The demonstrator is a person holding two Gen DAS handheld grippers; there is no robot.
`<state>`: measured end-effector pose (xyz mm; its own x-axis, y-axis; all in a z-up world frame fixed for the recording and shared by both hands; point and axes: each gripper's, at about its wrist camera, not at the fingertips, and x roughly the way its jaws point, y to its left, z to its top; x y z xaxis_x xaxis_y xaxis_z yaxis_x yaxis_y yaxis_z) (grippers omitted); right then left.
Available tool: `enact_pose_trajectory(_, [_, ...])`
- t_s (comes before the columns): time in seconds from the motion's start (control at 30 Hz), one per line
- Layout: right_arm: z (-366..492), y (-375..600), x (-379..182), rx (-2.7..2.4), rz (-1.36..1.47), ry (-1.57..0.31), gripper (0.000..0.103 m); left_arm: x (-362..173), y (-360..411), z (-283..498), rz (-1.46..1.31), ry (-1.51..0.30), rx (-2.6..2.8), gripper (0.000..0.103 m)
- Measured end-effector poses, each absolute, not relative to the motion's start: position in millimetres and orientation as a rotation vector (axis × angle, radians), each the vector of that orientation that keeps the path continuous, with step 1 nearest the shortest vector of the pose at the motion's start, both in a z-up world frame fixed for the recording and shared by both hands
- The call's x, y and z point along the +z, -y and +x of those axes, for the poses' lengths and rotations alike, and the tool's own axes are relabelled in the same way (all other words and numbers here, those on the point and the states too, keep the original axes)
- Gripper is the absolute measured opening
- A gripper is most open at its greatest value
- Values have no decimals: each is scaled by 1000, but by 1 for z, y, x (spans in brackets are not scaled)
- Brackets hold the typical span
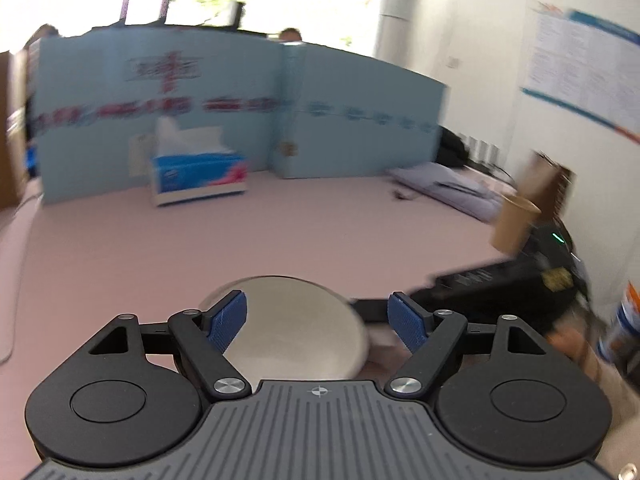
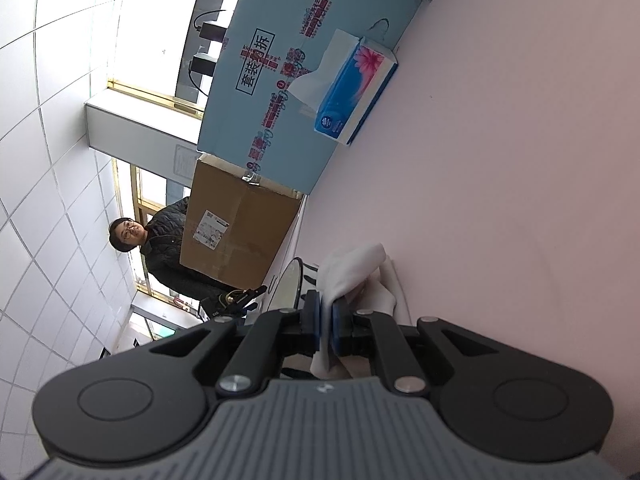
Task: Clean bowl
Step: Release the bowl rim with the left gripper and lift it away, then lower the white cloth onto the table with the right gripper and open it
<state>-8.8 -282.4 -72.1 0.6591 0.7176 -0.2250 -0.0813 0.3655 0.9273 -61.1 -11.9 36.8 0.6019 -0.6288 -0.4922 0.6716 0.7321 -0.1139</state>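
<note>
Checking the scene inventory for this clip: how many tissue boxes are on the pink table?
1. The blue tissue box stands at the far side of the pink table, against the light-blue panel; the right wrist view shows the same box. Others could be out of frame.

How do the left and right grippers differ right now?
The left gripper stands open, its blue pads wide apart; the right gripper is shut on a white cloth. The left holds nothing, with the bowl showing between its fingers; the right has cloth pinched between its pads. The left camera sees the table roughly level; the right view is rolled sideways. Both have the same black linkages and blue pads.
</note>
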Motion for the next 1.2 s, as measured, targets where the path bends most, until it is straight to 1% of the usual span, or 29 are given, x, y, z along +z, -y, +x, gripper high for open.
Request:
enact_pose_trajectory(0.27, [-13,283,-72,586,1078,-694,9,20,50,-69,231,-557,-843,83])
enact_pose_trajectory(0.33, [-16,283,-71,589,1071,-695,9,15,55,-66,248,-572,-848,79])
enact_pose_trajectory(0.43, [-17,284,-70,586,1062,-691,9,9,59,-64,270,-584,-850,79])
enact_pose_trajectory(0.5, [-16,286,-70,579,1054,-687,9,9,57,-62,258,-582,-849,79])
enact_pose_trajectory(0.6, [-11,289,-69,569,1043,-686,9,11,50,-61,230,-565,-848,82])
enact_pose_trajectory(0.8, [-3,295,-58,547,988,-659,9,26,20,-57,106,-507,-819,85])
enact_pose_trajectory(0.93, [1,301,-40,485,864,-604,9,35,-4,-49,17,-475,-748,88])
enact_pose_trajectory(1.03, [2,300,-21,391,692,-558,9,37,-19,-41,-16,-466,-647,92])
enact_pose_trajectory(1.1, [-1,295,-11,323,558,-523,9,38,-29,-36,-37,-460,-579,92])
enact_pose_trajectory(1.2, [-2,284,-4,218,376,-500,9,40,-43,-28,-69,-451,-476,95])
